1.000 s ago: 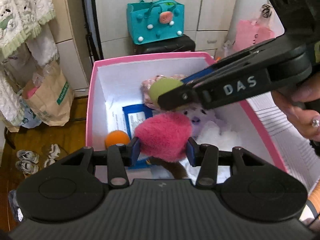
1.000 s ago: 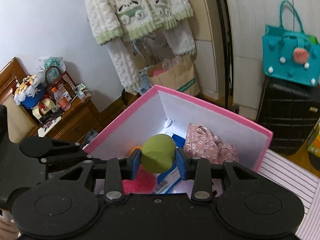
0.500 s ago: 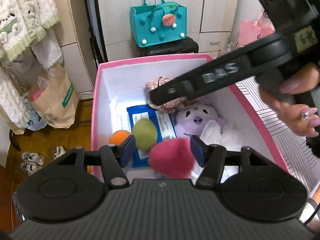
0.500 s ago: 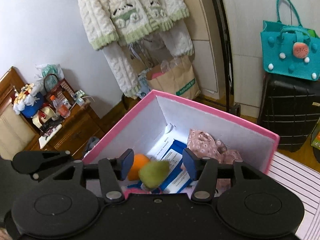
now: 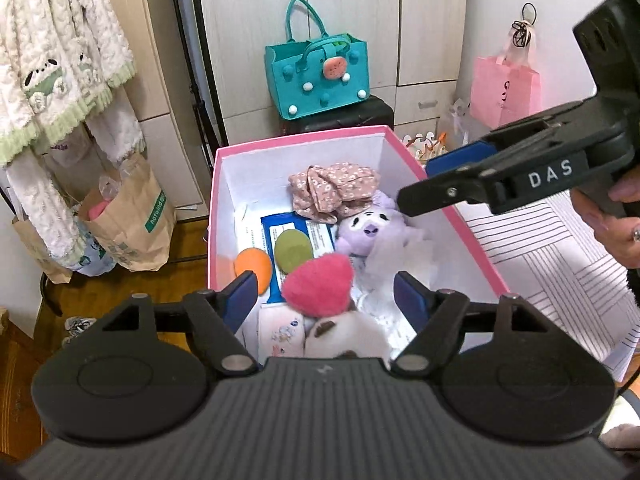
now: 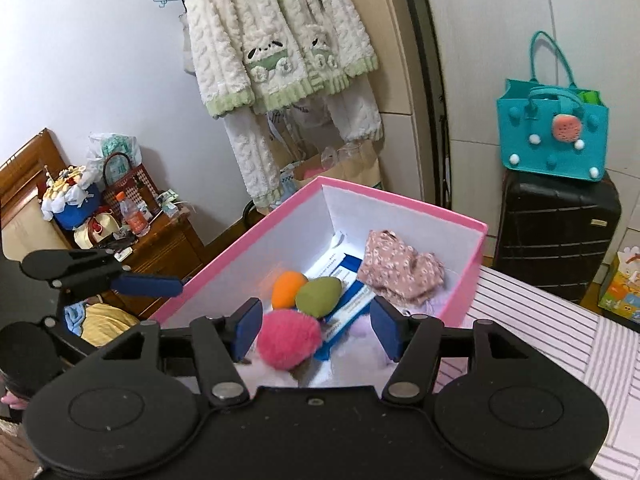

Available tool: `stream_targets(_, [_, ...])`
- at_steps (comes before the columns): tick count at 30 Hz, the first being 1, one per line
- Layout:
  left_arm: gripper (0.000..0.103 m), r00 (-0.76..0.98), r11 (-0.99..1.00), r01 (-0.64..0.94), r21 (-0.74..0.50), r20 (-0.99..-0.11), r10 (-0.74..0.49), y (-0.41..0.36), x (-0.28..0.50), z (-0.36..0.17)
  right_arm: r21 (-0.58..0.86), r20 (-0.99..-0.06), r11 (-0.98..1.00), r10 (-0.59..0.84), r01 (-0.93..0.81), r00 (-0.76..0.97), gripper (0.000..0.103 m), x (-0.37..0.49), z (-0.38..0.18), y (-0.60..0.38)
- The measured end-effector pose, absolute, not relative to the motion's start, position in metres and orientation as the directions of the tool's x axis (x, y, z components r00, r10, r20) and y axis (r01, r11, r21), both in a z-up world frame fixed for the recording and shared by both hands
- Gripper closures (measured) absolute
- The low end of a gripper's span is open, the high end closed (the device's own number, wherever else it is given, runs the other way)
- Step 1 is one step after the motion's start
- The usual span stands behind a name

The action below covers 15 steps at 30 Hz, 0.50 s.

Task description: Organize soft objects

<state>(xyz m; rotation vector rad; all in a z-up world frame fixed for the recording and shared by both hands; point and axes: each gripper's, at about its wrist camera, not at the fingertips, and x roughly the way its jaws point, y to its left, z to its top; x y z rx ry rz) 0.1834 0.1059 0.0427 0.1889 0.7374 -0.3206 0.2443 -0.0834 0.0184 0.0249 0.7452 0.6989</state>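
A pink box (image 5: 304,138) with white walls holds soft things. A fluffy pink ball (image 5: 318,286) lies near its front, with a green ball (image 5: 293,249) and an orange ball (image 5: 252,268) behind it. A purple plush (image 5: 370,228) and a floral cloth (image 5: 334,190) lie further back. My left gripper (image 5: 325,300) is open and empty above the box's near edge. My right gripper (image 6: 316,330) is open and empty above the pink ball (image 6: 289,338); the green ball (image 6: 319,296), the orange ball (image 6: 288,288) and the box (image 6: 404,200) show beyond it.
A teal bag (image 5: 316,74) sits on a black suitcase (image 6: 556,236) behind the box. A brown paper bag (image 5: 132,220) stands on the floor at left. A striped cloth (image 5: 560,280) covers the surface to the right. A wooden dresser (image 6: 160,248) stands at left.
Both grippers opened. The green ball dropped from the right gripper and the pink ball from the left; both now lie in the box. Both grippers have drawn back and up.
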Motion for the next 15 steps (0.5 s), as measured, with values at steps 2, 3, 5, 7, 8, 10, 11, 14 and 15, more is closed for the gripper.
stream_targets(2, [0.021, 0.702, 0.937, 0.345, 0.053, -0.677, -0.22, 0.105, 0.174, 0.048, 0.259, -0.606, 0.778, 0.592, -0.573, 0.531, 0.037, 0.235, 0.021, -0.091])
stream_targets(3, [0.019, 0.709, 0.938, 0.341, 0.054, -0.671, -0.219, 0.105, 0.169, 0.051, 0.258, -0.604, 0.781, 0.59, -0.569, 0.536, 0.037, 0.23, 0.023, -0.094])
stream_targets(5, [0.018, 0.72, 0.939, 0.337, 0.061, -0.66, -0.216, 0.103, 0.159, 0.056, 0.25, -0.602, 0.786, 0.583, -0.565, 0.545, 0.036, 0.221, 0.026, -0.099])
stream_targets(7, [0.015, 0.729, 0.939, 0.338, 0.064, -0.649, -0.218, 0.1, 0.149, 0.063, 0.235, -0.599, 0.79, 0.576, -0.566, 0.556, 0.032, 0.211, 0.03, -0.103])
stream_targets(8, [0.013, 0.732, 0.939, 0.337, 0.064, -0.646, -0.218, 0.099, 0.145, 0.065, 0.224, -0.599, 0.794, 0.569, -0.565, 0.563, 0.03, 0.205, 0.032, -0.105])
stream_targets(10, [0.003, 0.735, 0.942, 0.33, 0.058, -0.643, -0.218, 0.097, 0.138, 0.071, 0.196, -0.605, 0.806, 0.547, -0.558, 0.579, 0.013, 0.195, 0.035, -0.108])
stream_targets(11, [0.001, 0.733, 0.942, 0.331, 0.058, -0.644, -0.218, 0.095, 0.135, 0.073, 0.166, -0.612, 0.819, 0.522, -0.549, 0.595, 0.007, 0.19, 0.035, -0.109])
stream_targets(14, [0.0, 0.729, 0.945, 0.319, 0.075, -0.656, -0.194, 0.089, 0.125, 0.076, 0.032, -0.661, 0.871, 0.387, -0.491, 0.643, 0.0, 0.173, 0.032, -0.107])
stream_targets(15, [0.0, 0.725, 0.949, 0.306, 0.079, -0.665, -0.178, 0.087, 0.124, 0.075, -0.006, -0.687, 0.878, 0.344, -0.479, 0.64, 0.0, 0.17, 0.03, -0.106])
